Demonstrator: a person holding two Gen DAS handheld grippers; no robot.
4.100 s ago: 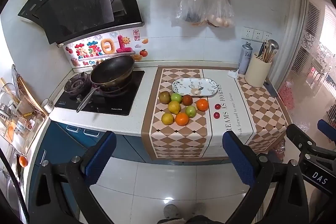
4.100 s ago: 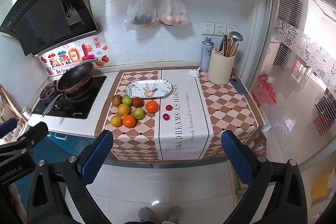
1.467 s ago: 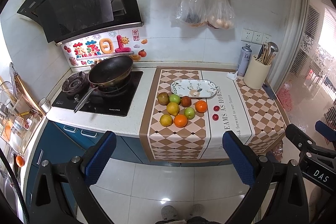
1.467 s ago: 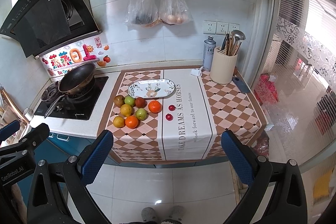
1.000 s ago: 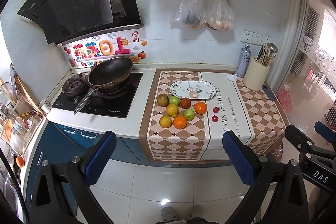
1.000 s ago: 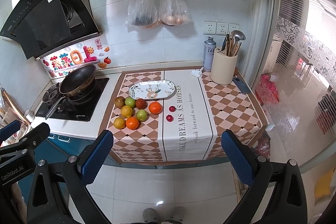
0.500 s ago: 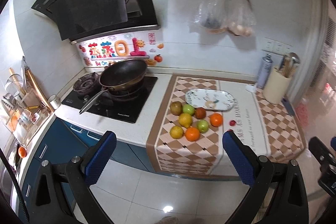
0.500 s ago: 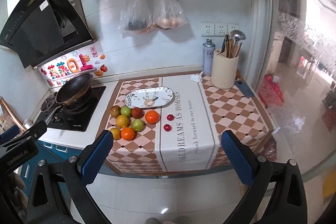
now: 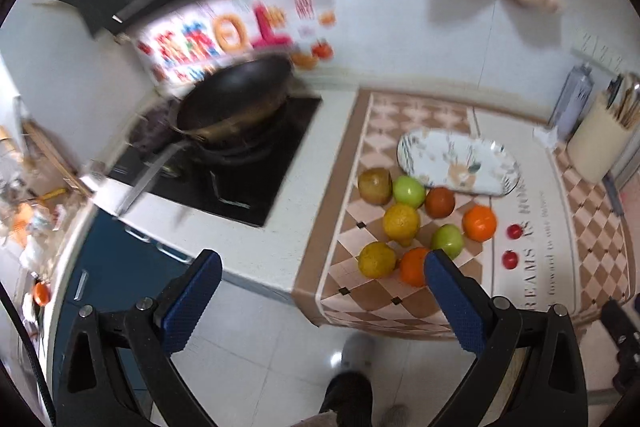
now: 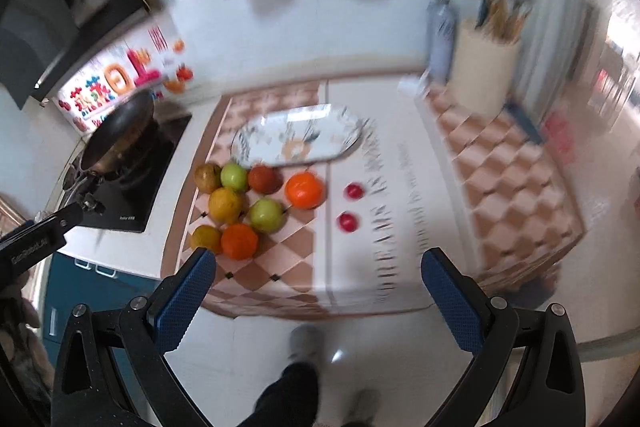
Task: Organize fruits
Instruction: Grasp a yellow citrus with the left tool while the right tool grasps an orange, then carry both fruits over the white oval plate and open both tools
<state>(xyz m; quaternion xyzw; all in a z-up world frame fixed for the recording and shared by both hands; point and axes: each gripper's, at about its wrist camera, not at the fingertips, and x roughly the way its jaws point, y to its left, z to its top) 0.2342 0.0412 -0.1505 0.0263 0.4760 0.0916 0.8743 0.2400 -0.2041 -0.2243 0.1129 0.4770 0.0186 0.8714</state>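
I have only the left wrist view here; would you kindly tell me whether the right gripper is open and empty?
Observer: Yes. In the right wrist view the right gripper is wide open, with nothing between its fingers. It is in front of the counter edge, not over the fruit.
Operator: Thank you. In my view a finger of the left gripper hides part of the front orange. What sits around it?
Observer: The right wrist view shows the front orange whole. It looks pressed against the yellow fruit on its left, and the green apple is just behind it.
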